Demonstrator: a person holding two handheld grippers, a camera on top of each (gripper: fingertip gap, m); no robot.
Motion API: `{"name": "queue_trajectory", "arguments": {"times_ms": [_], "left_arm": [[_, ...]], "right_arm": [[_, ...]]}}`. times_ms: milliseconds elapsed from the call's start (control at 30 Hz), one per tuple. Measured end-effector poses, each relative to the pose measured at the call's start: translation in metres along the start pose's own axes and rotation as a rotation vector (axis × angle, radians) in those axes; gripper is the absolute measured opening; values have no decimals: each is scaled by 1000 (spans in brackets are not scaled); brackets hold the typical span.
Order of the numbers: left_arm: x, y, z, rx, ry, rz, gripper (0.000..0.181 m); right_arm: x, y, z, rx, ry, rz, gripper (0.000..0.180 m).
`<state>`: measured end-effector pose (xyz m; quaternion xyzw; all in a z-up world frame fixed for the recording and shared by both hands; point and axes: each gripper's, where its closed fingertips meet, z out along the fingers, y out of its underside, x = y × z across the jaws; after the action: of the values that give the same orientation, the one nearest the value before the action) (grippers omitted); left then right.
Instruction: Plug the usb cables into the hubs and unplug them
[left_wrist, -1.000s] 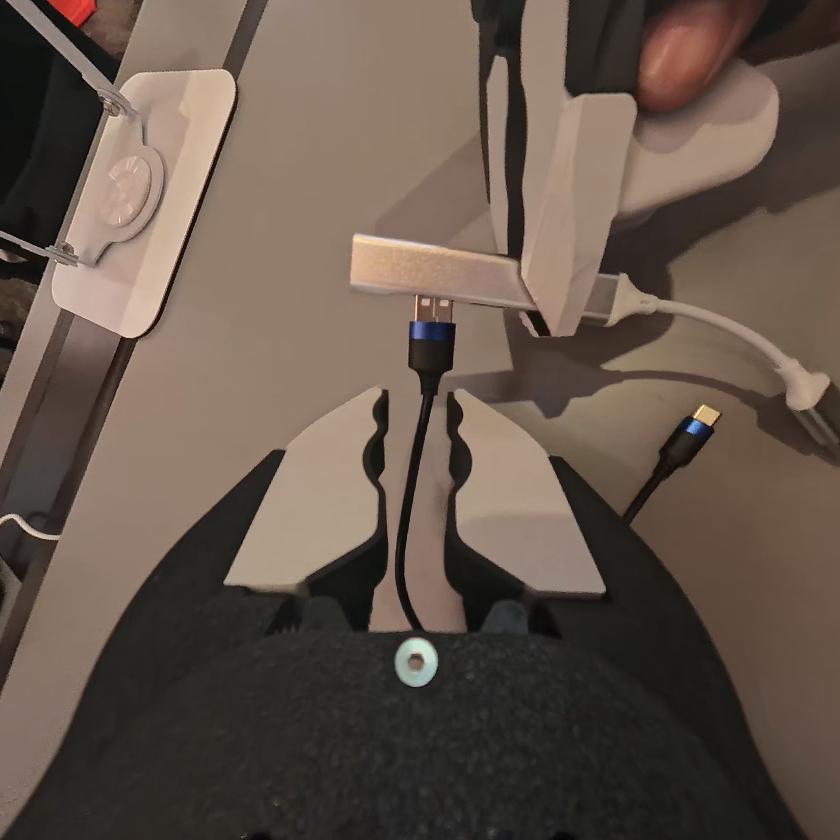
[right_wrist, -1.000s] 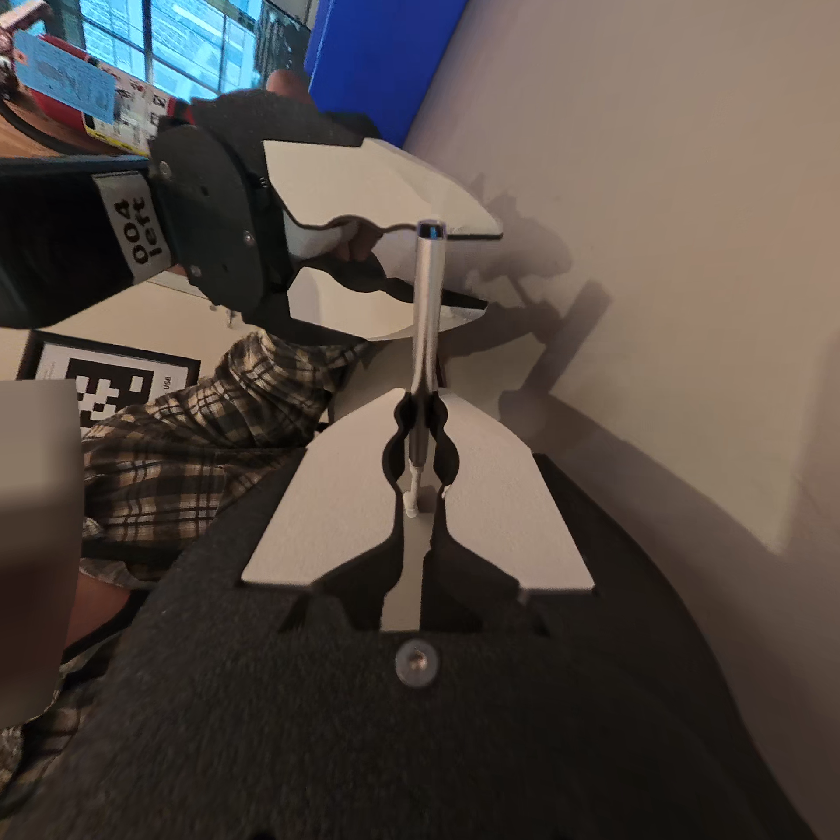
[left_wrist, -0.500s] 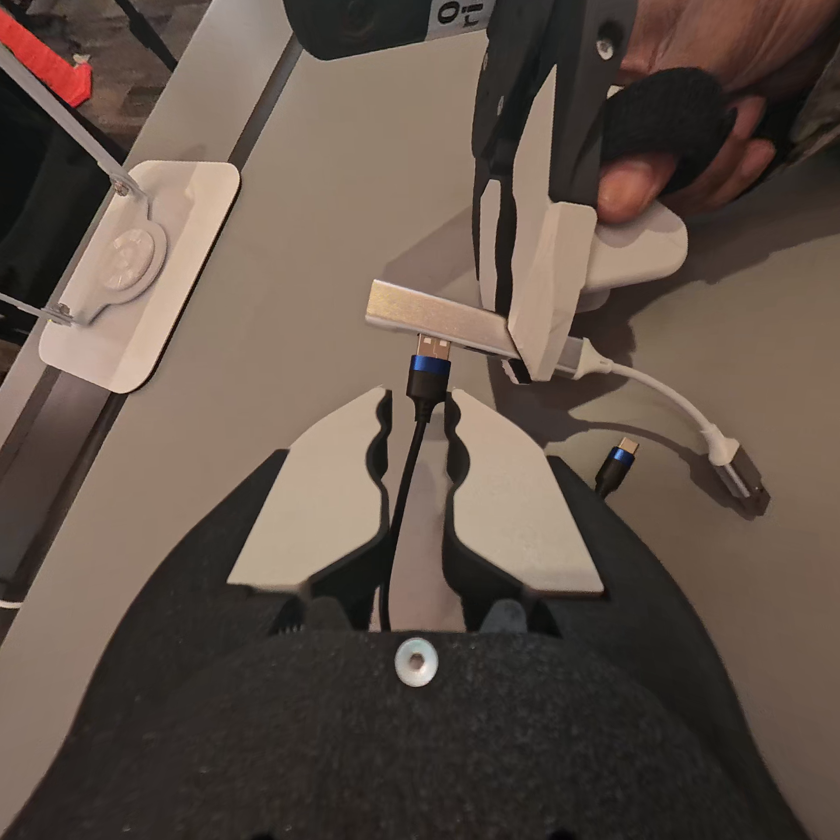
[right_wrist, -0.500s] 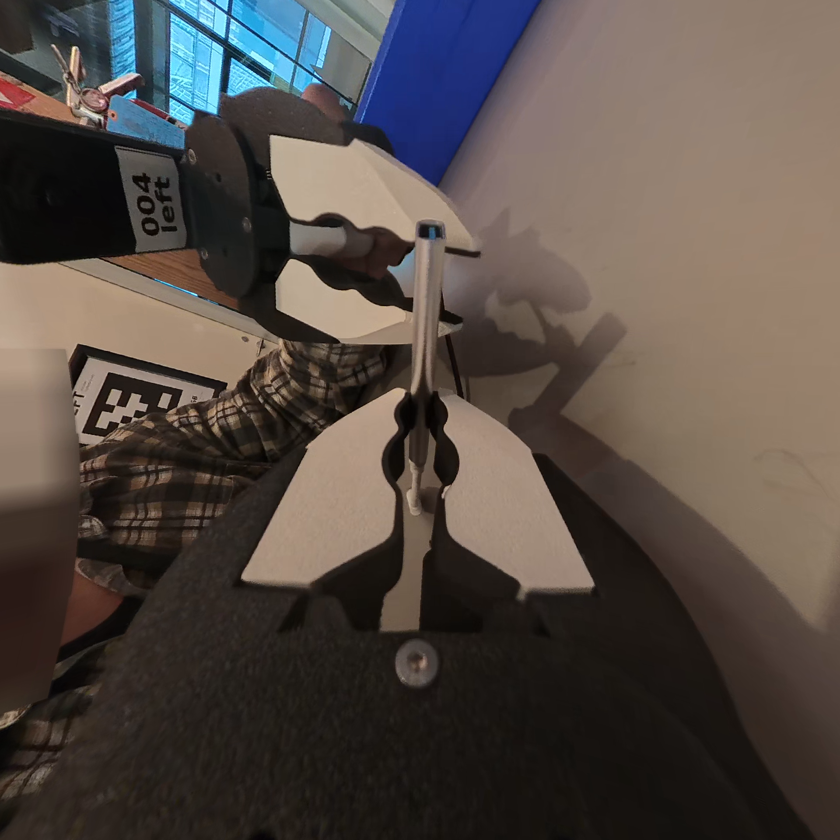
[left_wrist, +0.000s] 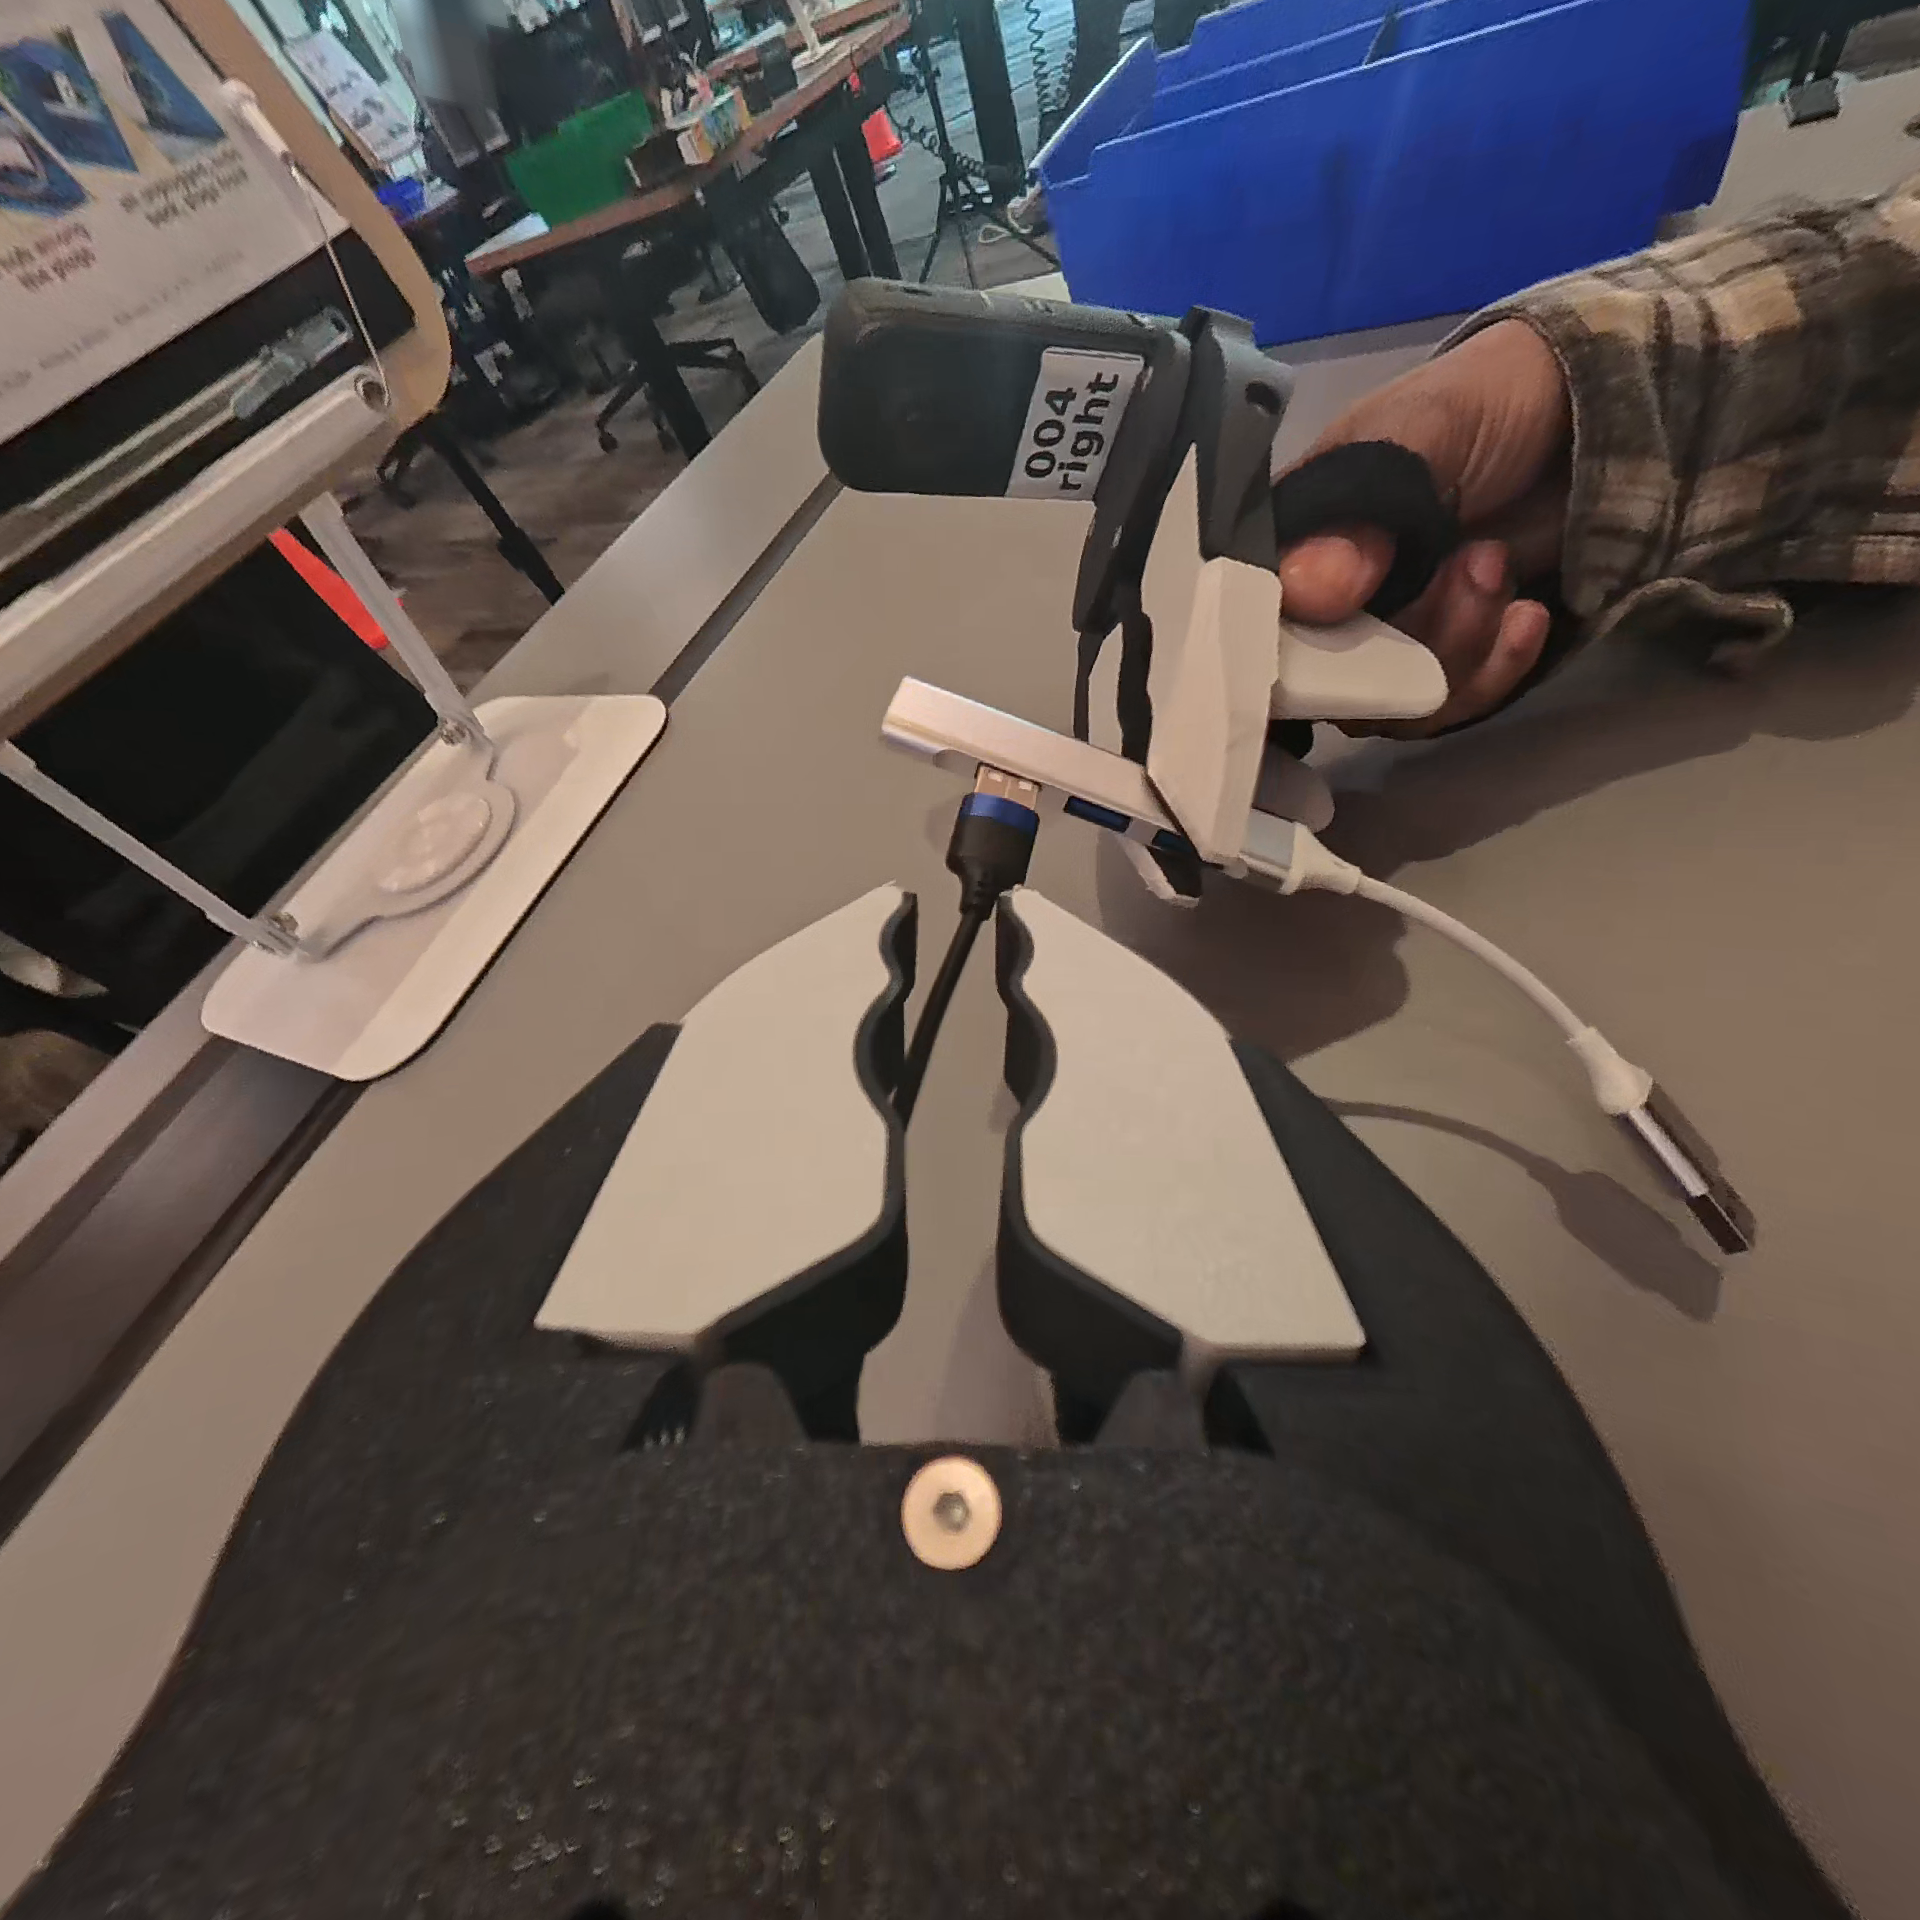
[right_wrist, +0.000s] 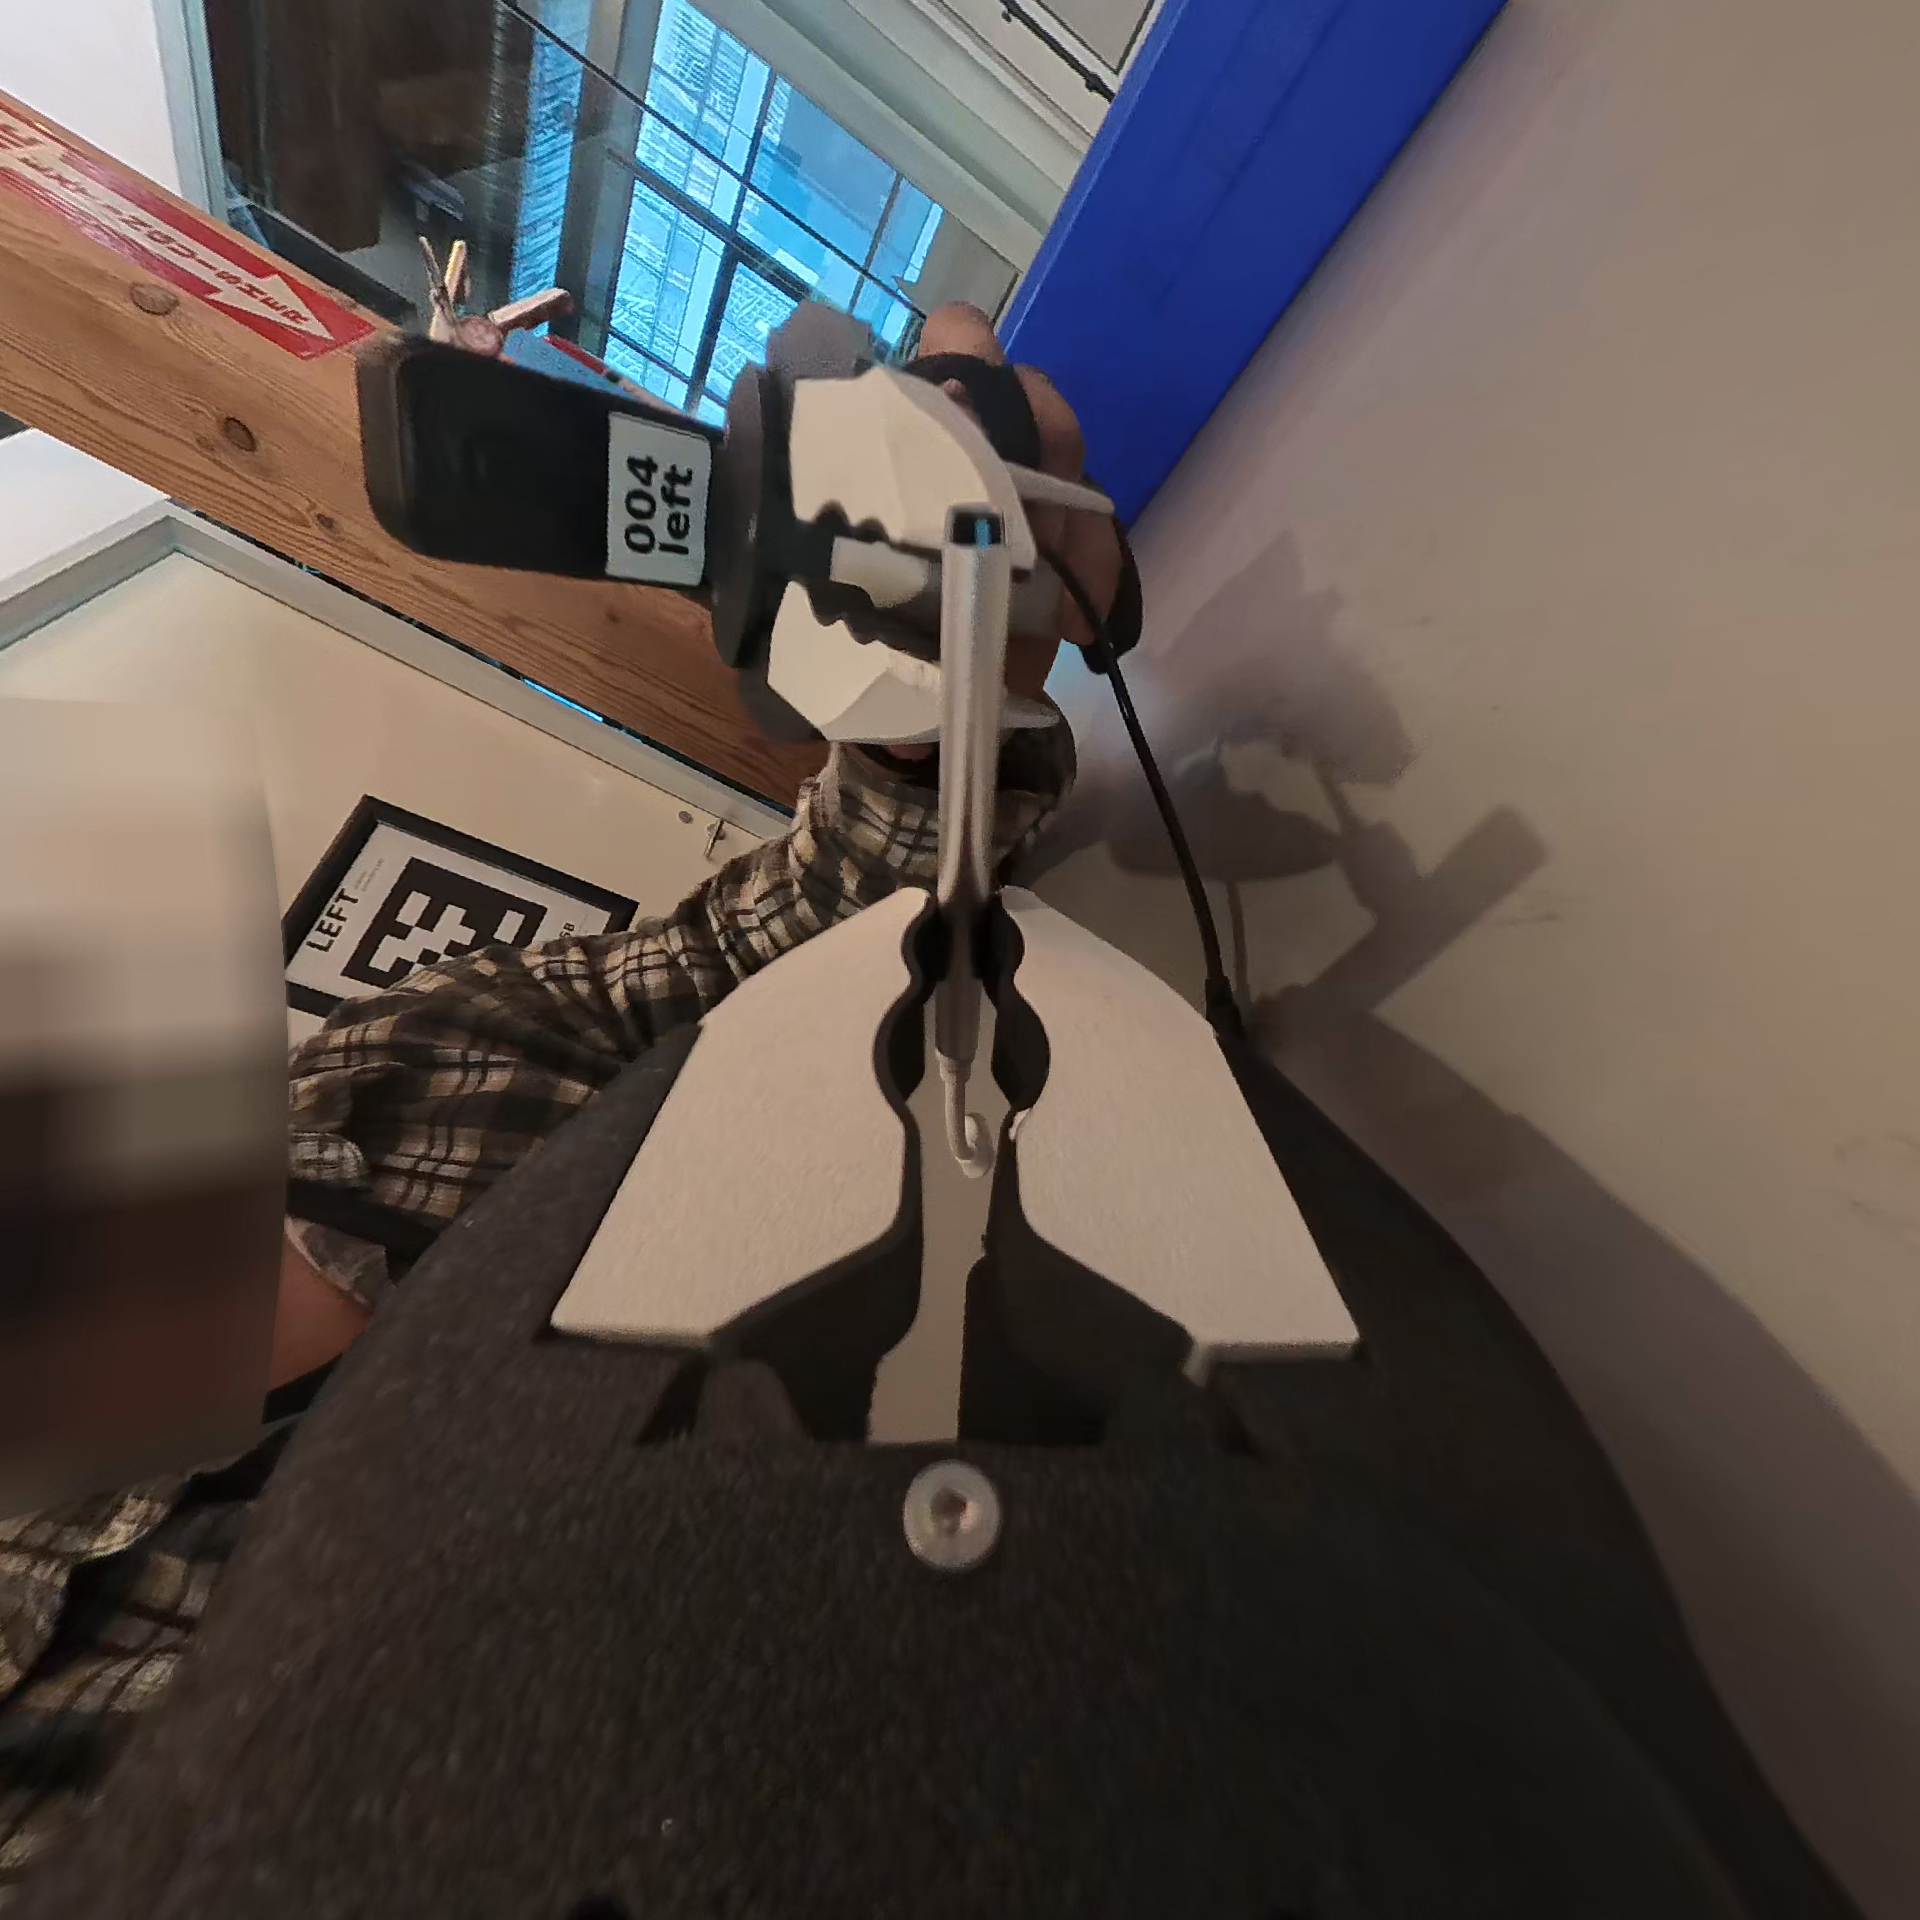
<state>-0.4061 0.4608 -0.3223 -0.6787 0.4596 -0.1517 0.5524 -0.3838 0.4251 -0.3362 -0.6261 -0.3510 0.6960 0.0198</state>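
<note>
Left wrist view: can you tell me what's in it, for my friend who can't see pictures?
A black USB cable's blue-ringed plug sits partly in a port of a silver USB hub, which the right tool grips above a grey table. The left tool is open around the cable. The hub's white lead hangs down to the table.

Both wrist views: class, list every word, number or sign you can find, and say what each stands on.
I won't quote writing; its carriers are:
White sticker on the right gripper's black body: legible.
White sticker on the left gripper's black body: legible.
Red sign on the wooden beam: legible.
Black-framed square-pattern marker card: small edge print.
Tilted poster board: too blurred.
</note>
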Motion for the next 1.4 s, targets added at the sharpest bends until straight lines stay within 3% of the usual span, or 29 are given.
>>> {"name": "queue_trajectory", "arguments": {"times_ms": [267,667,1167,1400], "left_arm": [[7,-4,-2,36,32,57,5],[16,4,-4,-117,113,162,4],[10,10,-8,-15,23,-112,4],[17,11,-8,5,45,-132,4]], "right_arm": [[-5,3,0,-22,-19,-10,7],[1,16,8,-127,35,-9,7],[0,2,2,-1,-5,-1,22],[4,-14,-15,100,42,-55,26]]}}
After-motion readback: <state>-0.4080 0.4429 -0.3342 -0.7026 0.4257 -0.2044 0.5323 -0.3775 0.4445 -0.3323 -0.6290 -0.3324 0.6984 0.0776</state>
